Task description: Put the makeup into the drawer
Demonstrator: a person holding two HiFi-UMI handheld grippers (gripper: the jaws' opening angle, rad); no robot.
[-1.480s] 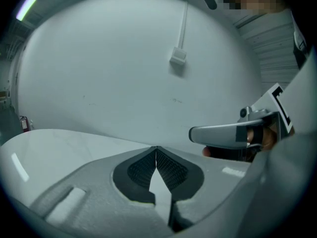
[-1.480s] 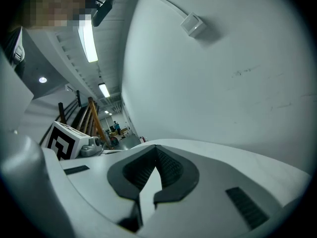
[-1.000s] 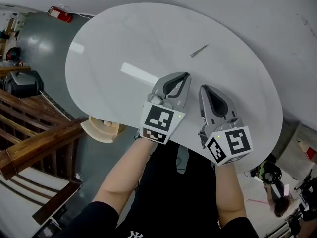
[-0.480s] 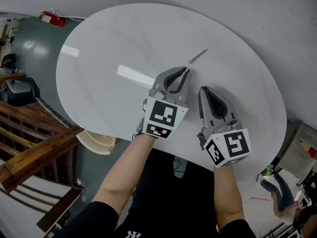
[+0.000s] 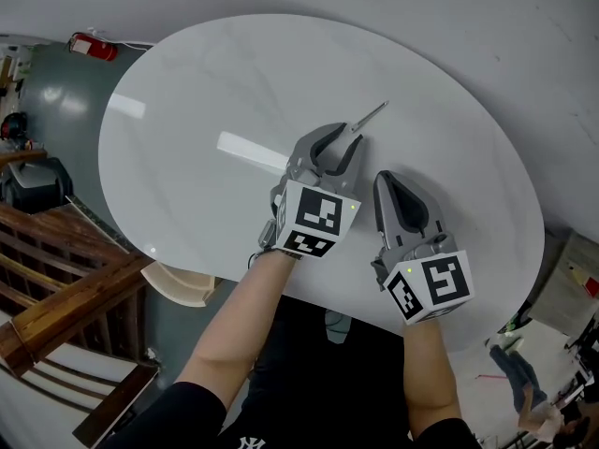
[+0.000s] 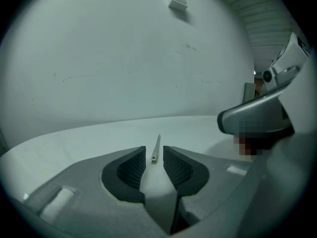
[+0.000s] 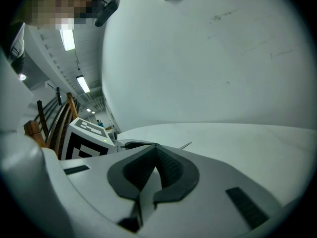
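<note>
A thin grey makeup stick [image 5: 371, 116] lies on the white oval table [image 5: 206, 92], right of its middle. My left gripper [image 5: 346, 139] rests on the table just short of it, open, and the stick's [image 6: 156, 149] near end sits in the narrow gap between the pads without touching them. The left gripper [image 6: 154, 155] holds nothing. My right gripper [image 5: 391, 177] lies beside it to the right, shut and empty, with its jaws meeting at the tips [image 7: 155, 151]. The right gripper view shows the stick [image 7: 185, 145] farther out. No drawer is in view.
A white wall [image 6: 124, 58] rises behind the table. Left of the table, below its edge, are wooden rails [image 5: 56, 288], a beige curved object [image 5: 182, 283] and a red extinguisher [image 5: 92, 47]. The person's arms reach over the table's near edge.
My left gripper has moved forward across the table until its tips flank the stick's near end. The right gripper has stayed about where it was.
</note>
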